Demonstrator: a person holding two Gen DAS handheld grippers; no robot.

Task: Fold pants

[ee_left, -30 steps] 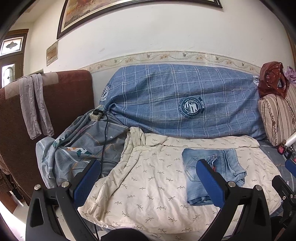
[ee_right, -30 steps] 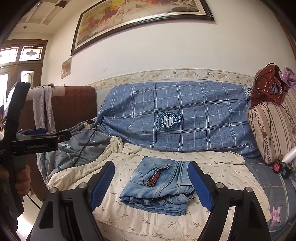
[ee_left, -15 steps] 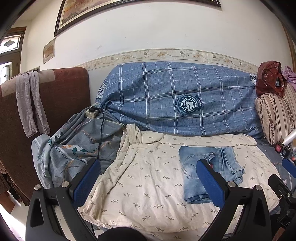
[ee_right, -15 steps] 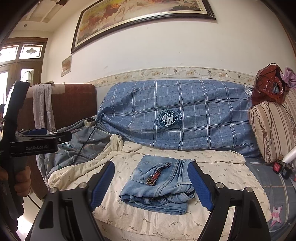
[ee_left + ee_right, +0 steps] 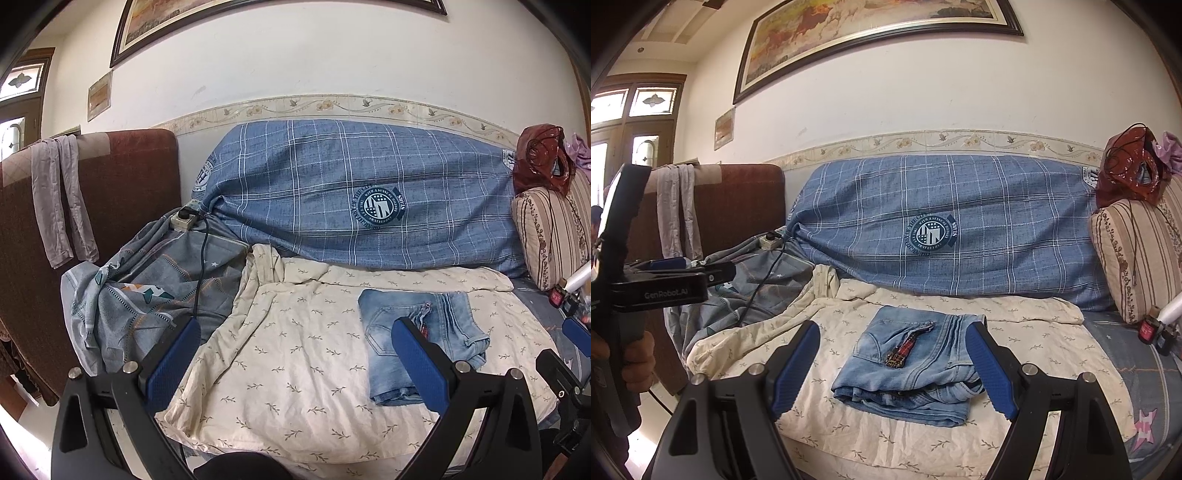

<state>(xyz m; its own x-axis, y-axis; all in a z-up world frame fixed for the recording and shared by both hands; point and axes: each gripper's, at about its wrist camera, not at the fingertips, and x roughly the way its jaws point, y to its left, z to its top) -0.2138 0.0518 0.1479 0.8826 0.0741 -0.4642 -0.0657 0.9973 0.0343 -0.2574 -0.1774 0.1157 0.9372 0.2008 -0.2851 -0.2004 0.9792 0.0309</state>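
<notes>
Over the last second the left tool [image 5: 295, 360] has drawn slightly nearer the sofa, while the folded jeans [image 5: 912, 363] have not shifted. They lie in a compact blue bundle on the cream leaf-print sheet [image 5: 1034, 343] spread over the sofa seat, below the blue plaid cover [image 5: 960, 221]. Both tools hang wide open and empty; the right tool [image 5: 894, 369] frames the jeans from above without touching them. A striped cushion [image 5: 1134, 251] leans at the right.

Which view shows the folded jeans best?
The right wrist view: the jeans lie centred between the open fingers, stacked folds visible. In the left wrist view the jeans sit off right, partly hidden behind a finger.
</notes>
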